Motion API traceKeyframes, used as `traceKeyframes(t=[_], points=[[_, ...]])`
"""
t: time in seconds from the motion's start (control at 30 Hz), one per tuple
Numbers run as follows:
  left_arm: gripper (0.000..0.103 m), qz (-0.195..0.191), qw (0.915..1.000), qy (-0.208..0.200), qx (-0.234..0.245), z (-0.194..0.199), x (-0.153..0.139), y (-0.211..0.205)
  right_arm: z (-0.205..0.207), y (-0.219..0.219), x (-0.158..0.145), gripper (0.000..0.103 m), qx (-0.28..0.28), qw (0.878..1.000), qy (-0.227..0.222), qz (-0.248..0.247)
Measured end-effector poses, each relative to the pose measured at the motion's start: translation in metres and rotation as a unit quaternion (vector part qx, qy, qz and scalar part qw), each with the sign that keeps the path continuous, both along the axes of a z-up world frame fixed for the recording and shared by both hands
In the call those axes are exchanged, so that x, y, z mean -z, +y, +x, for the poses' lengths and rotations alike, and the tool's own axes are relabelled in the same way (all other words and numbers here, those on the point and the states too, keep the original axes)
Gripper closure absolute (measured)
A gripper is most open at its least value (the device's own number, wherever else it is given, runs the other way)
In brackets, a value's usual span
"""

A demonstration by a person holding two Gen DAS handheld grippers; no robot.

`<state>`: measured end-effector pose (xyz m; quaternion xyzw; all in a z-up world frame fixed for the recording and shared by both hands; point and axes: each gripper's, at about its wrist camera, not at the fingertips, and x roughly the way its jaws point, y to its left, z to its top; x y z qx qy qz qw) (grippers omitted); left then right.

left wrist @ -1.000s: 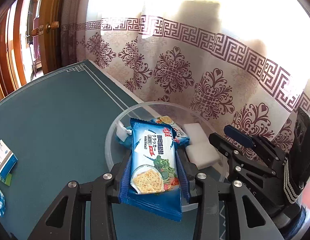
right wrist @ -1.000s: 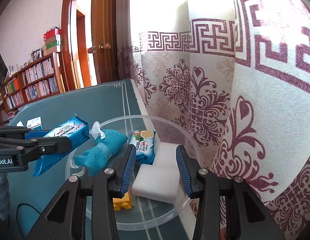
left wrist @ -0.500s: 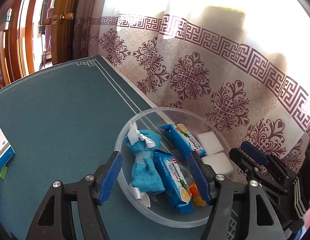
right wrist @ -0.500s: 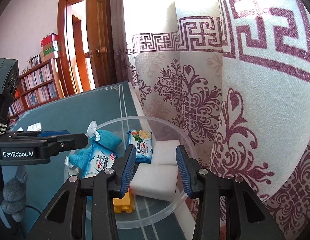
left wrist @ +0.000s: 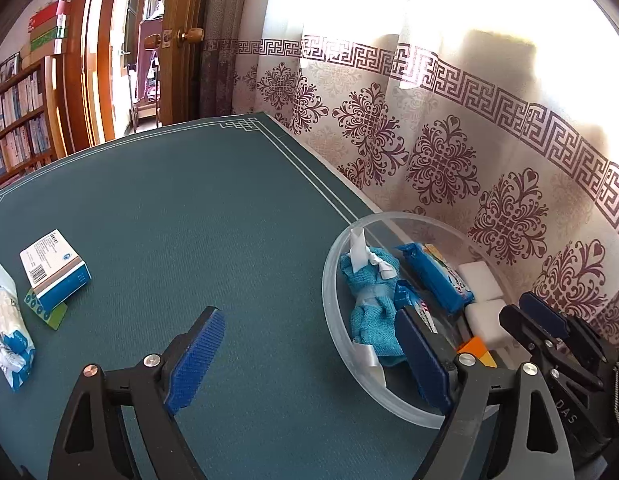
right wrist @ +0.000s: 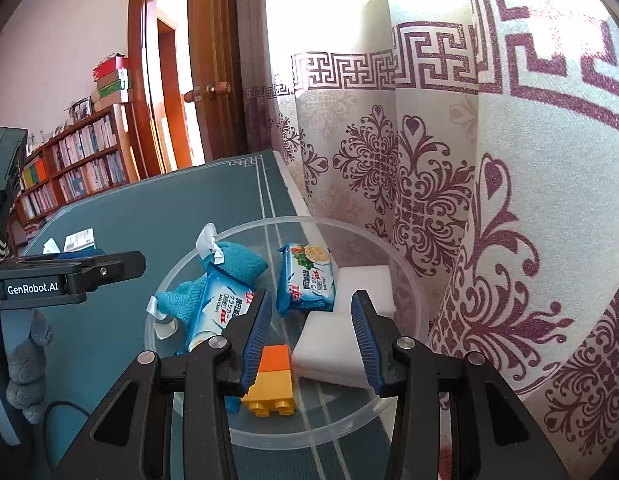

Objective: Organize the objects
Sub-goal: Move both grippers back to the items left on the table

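A clear bowl (left wrist: 330, 280) (right wrist: 409, 280) stands at the green table's right edge. In it lie a teal cloth pouch (left wrist: 369, 308) (right wrist: 237, 264), two blue cracker packs (left wrist: 433, 276) (right wrist: 225, 304) (right wrist: 309, 276), two white sponges (left wrist: 479, 276) (right wrist: 333, 344) and an orange-and-yellow brick (right wrist: 273, 376). My left gripper (left wrist: 309, 336) (right wrist: 109, 264) hangs just left of the bowl, its jaws opening with nothing between them. My right gripper (right wrist: 312, 300) (left wrist: 549, 320) hovers over the bowl's near side, open a little, gripping nothing.
On the table's left lie a white-and-blue box (left wrist: 55, 270) on a green card (left wrist: 47, 312) and a white packet (left wrist: 9, 320). A patterned curtain (right wrist: 449, 200) hangs right behind the bowl. A grey plush (right wrist: 29, 360) sits at lower left.
My left gripper let go of the cracker pack, which now lies in the bowl against the teal pouch. Its jaws widened and it drew away to the bowl's left. The right gripper stayed put.
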<state>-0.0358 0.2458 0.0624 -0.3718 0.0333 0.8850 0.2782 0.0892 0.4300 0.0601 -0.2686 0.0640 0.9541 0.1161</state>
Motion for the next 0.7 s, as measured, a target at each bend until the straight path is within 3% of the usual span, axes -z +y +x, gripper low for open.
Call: traceKeyframes(t=[0.37, 0.7], points=[[0.005, 0.007, 0.9990, 0.010, -0.043, -0.005, -0.009, -0.041, -0.010, -0.028, -0.006, 0.055, -0.037, 0.999, 0.001, 0.002], [0.003, 0.014, 0.9936, 0.009, -0.112, -0.014, -0.014, -0.101, -0.041, -0.074, -0.015, 0.050, -0.109, 0.994, 0.002, -0.011]])
